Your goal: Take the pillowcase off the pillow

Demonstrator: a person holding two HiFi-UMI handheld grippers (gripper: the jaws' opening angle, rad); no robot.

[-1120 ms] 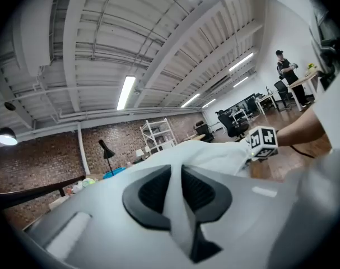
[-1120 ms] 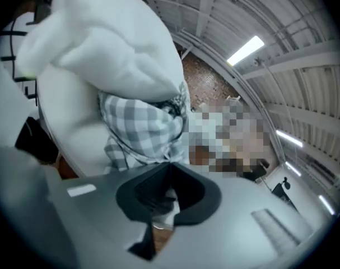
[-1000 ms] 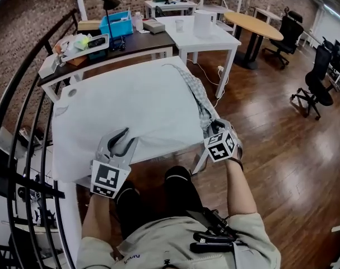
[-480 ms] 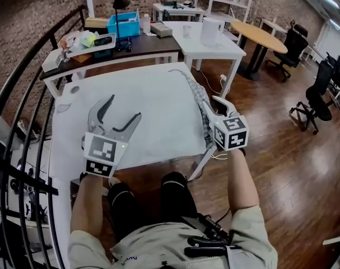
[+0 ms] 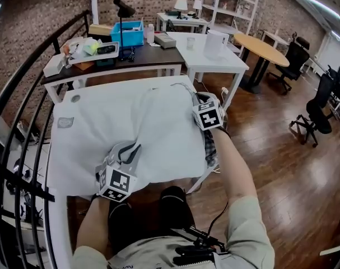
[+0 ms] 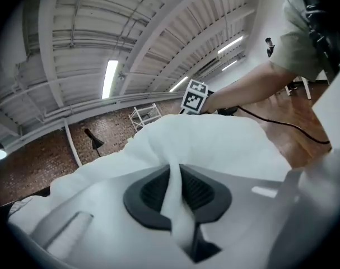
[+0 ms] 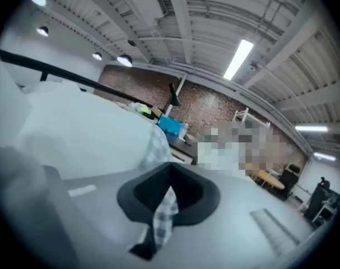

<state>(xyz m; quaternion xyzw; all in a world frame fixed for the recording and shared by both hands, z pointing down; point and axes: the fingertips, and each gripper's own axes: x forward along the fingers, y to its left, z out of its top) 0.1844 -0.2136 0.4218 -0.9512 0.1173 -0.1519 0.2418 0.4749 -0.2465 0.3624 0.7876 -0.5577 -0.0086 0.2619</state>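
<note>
The pillow lies on the white table (image 5: 69, 150) in front of the person, covered by its white pillowcase (image 5: 158, 116). A strip of checked cloth (image 5: 210, 143) shows along its right end, near the table's edge. This is probably the pillow inside, though the head view is too coarse to be sure.

The left gripper (image 6: 175, 175) sits at the near left part of the pillow. Its jaws have just been closing and are now clamped on a raised fold of the pillowcase, which runs up between the dark pads.

The right gripper (image 7: 170, 185) is further away, at the far right corner of the pillow. Its jaws have also just been closing and are now pressed together on a thin tongue of the checked cloth, which hangs down between them.
</note>
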